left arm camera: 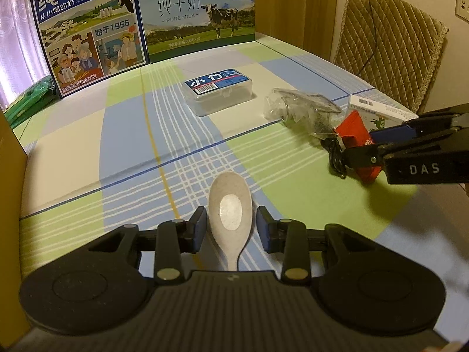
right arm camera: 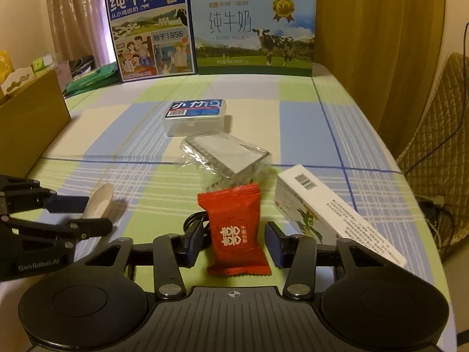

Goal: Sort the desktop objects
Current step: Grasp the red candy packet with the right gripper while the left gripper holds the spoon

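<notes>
Between open jaws: smooth oval spoon [left arm camera: 229, 214], crinkly red sachet [right arm camera: 236, 228]

Dim, warm indoor light, fisheye views.
Straight lines are bent and corners blacked out; glare sits on the spoon [left arm camera: 230, 211]; the red packet [right arm camera: 236, 230] is slightly blurred.

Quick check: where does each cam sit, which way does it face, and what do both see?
Left wrist: on the left tongs, facing the milk cartons; open fingers straddle the spoon; right tongs enter at right.
Right wrist: on the right tongs, same heading; open fingers flank the red packet; left tongs at left.
Shared: spoon, packet, clear box, cartons.
</notes>
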`<state>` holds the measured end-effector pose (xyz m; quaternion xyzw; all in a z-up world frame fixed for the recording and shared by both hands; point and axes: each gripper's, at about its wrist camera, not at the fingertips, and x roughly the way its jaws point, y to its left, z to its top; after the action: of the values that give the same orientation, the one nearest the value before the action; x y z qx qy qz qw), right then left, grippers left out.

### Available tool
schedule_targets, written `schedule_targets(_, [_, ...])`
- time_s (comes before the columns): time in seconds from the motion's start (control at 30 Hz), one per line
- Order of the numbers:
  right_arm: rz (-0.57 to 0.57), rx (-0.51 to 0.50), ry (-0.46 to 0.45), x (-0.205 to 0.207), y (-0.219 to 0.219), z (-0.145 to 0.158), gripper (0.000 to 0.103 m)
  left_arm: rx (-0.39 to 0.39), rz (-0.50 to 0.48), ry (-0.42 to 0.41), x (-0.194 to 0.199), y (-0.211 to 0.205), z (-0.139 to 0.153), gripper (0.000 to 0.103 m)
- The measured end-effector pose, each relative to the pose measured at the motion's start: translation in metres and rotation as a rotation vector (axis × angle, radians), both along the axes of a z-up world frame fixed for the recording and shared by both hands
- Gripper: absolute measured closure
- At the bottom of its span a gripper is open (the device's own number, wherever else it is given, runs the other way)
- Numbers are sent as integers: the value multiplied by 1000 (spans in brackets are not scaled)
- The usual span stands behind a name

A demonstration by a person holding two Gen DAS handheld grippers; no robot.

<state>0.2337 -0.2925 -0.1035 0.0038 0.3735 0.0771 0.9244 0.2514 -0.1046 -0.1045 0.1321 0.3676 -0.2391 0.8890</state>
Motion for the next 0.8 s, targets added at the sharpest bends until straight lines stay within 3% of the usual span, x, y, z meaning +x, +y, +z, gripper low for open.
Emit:
schedule_targets(0.03, [-3,-2,5,1,0,0,74,0,3,-1,0,0,0,68])
schedule_targets(0.17, [-27,9,14,2,-2,0,80,-7,7,0,1,1,0,66])
schedule_targets(0.33, [-44,14,13,-5,-1,7,80,16,-9,-23,-1,-1,-1,66])
schedule_targets(0.67, [-40,50,28,-28,4,12,80,-21,16,4,1,0,-1,68])
schedule_targets(0.73, [-44,55,29,-28,4,12,80,-32,12,12,1,0,-1,76])
schedule_targets(0.8, [-44,59,29,-29,6,12,80,-30,14,15,1,-1,-1,76])
